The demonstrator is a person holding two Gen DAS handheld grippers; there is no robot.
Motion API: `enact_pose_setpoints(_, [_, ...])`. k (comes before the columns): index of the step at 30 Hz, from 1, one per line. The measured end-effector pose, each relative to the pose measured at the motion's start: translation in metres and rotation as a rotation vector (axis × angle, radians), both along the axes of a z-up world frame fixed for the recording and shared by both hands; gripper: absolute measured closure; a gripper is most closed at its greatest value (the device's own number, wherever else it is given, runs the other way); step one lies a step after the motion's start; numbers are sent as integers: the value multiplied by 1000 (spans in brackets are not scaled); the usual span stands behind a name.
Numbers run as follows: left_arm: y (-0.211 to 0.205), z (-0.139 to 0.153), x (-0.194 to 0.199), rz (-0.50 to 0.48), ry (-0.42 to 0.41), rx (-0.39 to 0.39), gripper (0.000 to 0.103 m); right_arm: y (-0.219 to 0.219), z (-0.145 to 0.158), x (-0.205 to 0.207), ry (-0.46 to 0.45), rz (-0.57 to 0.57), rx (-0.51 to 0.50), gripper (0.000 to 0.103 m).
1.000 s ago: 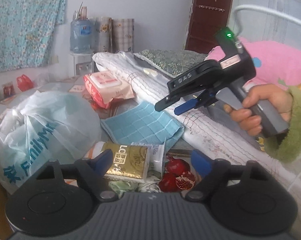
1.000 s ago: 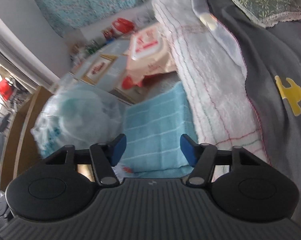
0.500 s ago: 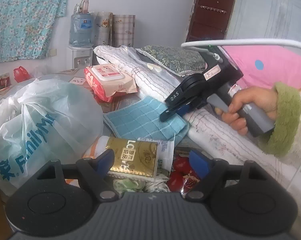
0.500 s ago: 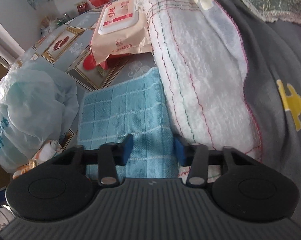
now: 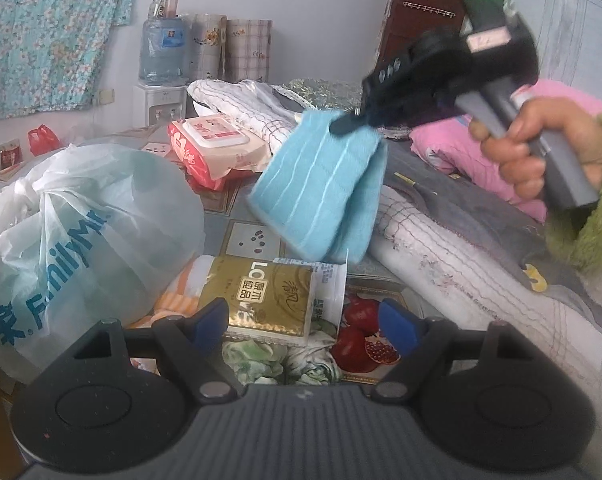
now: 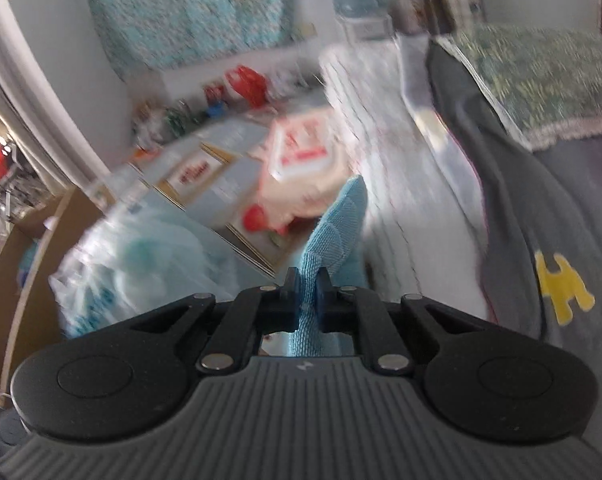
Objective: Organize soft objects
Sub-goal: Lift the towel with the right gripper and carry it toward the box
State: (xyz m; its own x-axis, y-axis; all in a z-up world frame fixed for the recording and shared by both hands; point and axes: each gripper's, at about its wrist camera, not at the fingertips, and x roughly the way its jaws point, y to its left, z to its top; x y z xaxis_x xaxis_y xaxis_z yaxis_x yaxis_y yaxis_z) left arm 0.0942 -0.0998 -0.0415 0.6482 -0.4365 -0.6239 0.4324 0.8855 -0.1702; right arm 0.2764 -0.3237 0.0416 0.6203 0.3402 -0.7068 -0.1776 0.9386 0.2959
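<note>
Right gripper (image 6: 307, 280) pinches blue cloth (image 5: 321, 184) aloft above table (image 5: 253, 236)

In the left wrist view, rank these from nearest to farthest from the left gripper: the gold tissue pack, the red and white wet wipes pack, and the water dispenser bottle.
From the left gripper:
1. Gold tissue pack, just ahead of the fingertips, low centre.
2. Wet wipes pack, farther back on the table, left of the hanging blue cloth.
3. Water dispenser bottle, against the far wall, upper left.
</note>
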Motion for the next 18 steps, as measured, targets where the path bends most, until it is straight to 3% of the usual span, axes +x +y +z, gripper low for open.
enact_pose_setpoints(6, [10,7,-18,1,-4,-7,20,12,35,-17,-61,71,119,97])
enact_pose_setpoints(12, [26,17,-42,28,-12,-5,20,16,68,-47,-93,186,388,97])
enact_pose_setpoints(14, [31,21,-49,43,-21,-4,20,13,66,-55,-71,210,463,97])
enact_pose_setpoints(18, [39,27,-57,55,-39,-4,20,10,26,-61,39,176,461,97])
